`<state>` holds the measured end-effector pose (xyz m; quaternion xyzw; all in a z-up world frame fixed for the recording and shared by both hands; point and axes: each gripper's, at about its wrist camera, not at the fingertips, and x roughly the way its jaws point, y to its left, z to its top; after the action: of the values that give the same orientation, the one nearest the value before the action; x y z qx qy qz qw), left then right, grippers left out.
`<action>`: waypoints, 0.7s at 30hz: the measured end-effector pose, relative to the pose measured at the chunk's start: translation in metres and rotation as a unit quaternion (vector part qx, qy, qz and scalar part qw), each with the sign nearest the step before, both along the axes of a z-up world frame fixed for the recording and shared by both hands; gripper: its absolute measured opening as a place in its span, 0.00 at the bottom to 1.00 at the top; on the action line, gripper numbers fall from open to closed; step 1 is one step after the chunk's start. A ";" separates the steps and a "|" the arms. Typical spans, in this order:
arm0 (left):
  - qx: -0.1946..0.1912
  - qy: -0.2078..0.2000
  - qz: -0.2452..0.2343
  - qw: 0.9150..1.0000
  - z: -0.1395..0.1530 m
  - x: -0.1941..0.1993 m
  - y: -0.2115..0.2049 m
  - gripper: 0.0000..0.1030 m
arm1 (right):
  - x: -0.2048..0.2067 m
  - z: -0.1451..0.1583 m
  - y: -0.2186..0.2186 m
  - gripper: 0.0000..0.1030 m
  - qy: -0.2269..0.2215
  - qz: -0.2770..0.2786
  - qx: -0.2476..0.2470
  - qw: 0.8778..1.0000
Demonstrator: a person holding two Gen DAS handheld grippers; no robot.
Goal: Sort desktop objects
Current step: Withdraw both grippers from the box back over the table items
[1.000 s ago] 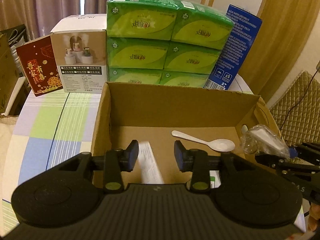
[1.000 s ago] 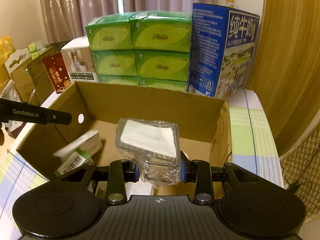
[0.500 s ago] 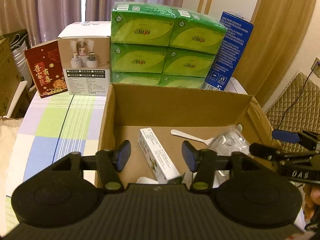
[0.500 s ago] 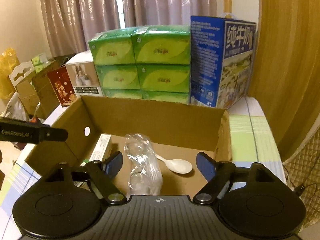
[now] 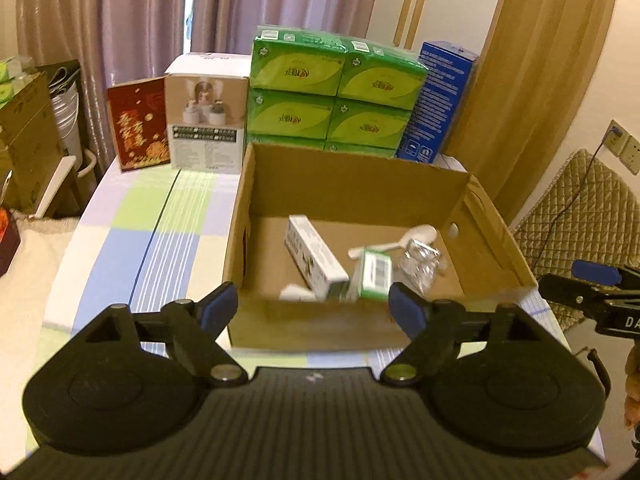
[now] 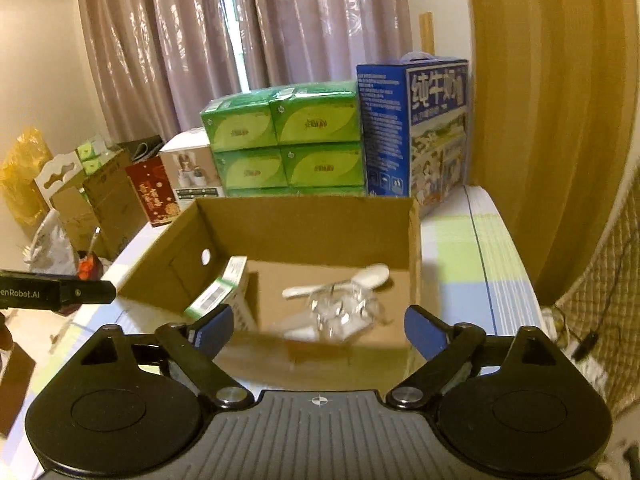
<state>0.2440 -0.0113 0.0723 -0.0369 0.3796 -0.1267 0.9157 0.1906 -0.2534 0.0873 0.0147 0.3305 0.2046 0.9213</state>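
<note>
An open cardboard box point(image 5: 356, 184) point(image 6: 312, 224) stands on the checked tablecloth. Inside lie a long white carton point(image 5: 314, 254), a small green-and-white carton point(image 5: 374, 268) point(image 6: 218, 290), a white spoon point(image 5: 416, 236) point(image 6: 360, 278) and a clear plastic packet point(image 5: 422, 266) point(image 6: 344, 312). My left gripper point(image 5: 314, 306) hangs in front of the box's near wall, its jaws opening with nothing between them. My right gripper point(image 6: 318, 326) is likewise over the near wall, jaws opening and empty. The right gripper's fingers point(image 5: 588, 284) show at the right edge of the left wrist view.
Behind the box stand stacked green tissue packs point(image 5: 336, 92), a blue milk carton point(image 5: 440, 100) point(image 6: 416, 128), a white product box point(image 5: 206, 120) and a red card point(image 5: 138, 124). A quilted chair point(image 5: 580, 212) is at the right. Cardboard boxes and bags point(image 6: 80, 200) sit left of the table.
The right gripper let go of the clear packet, which now lies in the box. Both grippers opened wide and drew back and up from the box; the cartons lie inside.
</note>
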 end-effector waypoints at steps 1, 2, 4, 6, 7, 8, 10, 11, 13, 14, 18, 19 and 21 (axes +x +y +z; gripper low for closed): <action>0.000 0.000 0.001 1.000 0.000 -0.011 0.001 0.79 | -0.010 0.000 -0.003 0.91 0.001 0.000 0.002 1.000; 0.000 -0.001 0.003 1.000 0.000 -0.020 0.002 0.80 | -0.020 -0.001 -0.005 0.91 0.001 -0.002 0.003 1.000; -0.006 0.000 0.006 1.000 -0.001 -0.041 0.005 0.82 | -0.041 -0.002 -0.010 0.93 0.004 -0.002 0.002 1.000; -0.018 0.003 0.014 1.000 -0.003 -0.060 0.009 0.86 | -0.062 -0.005 -0.015 0.94 0.007 -0.003 0.003 1.000; -0.020 0.004 0.017 1.000 -0.003 -0.068 0.010 0.87 | -0.072 -0.007 -0.018 0.95 0.010 -0.007 0.004 1.000; -0.021 0.004 0.020 1.000 -0.004 -0.077 0.011 0.88 | -0.079 -0.009 -0.020 0.96 0.015 -0.011 0.007 1.000; -0.020 0.001 0.025 0.999 -0.005 -0.097 0.013 0.90 | -0.098 -0.013 -0.028 0.96 0.026 -0.022 0.019 0.999; -0.016 -0.001 0.026 1.000 -0.006 -0.105 0.013 0.91 | -0.105 -0.014 -0.031 0.97 0.030 -0.027 0.024 0.999; -0.011 -0.004 0.034 0.999 -0.008 -0.120 0.014 0.93 | -0.122 -0.017 -0.035 0.98 0.037 -0.035 0.027 0.998; -0.010 -0.005 0.041 0.999 -0.009 -0.127 0.016 0.94 | -0.129 -0.018 -0.037 0.98 0.037 -0.037 0.025 0.998; -0.016 -0.001 0.054 0.998 -0.015 -0.156 0.020 0.95 | -0.158 -0.024 -0.039 0.98 0.031 -0.017 -0.008 0.999; -0.015 -0.001 0.055 0.998 -0.017 -0.162 0.020 0.96 | -0.164 -0.026 -0.039 0.98 0.031 -0.011 -0.017 0.999; -0.013 0.000 0.055 0.998 -0.021 -0.176 0.021 0.97 | -0.173 -0.031 -0.040 0.98 0.036 -0.002 -0.027 0.999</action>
<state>0.0679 0.0097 0.0514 -0.0693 0.3750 -0.0811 0.9209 0.0173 -0.2935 0.0561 -0.0025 0.3690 0.1927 0.9092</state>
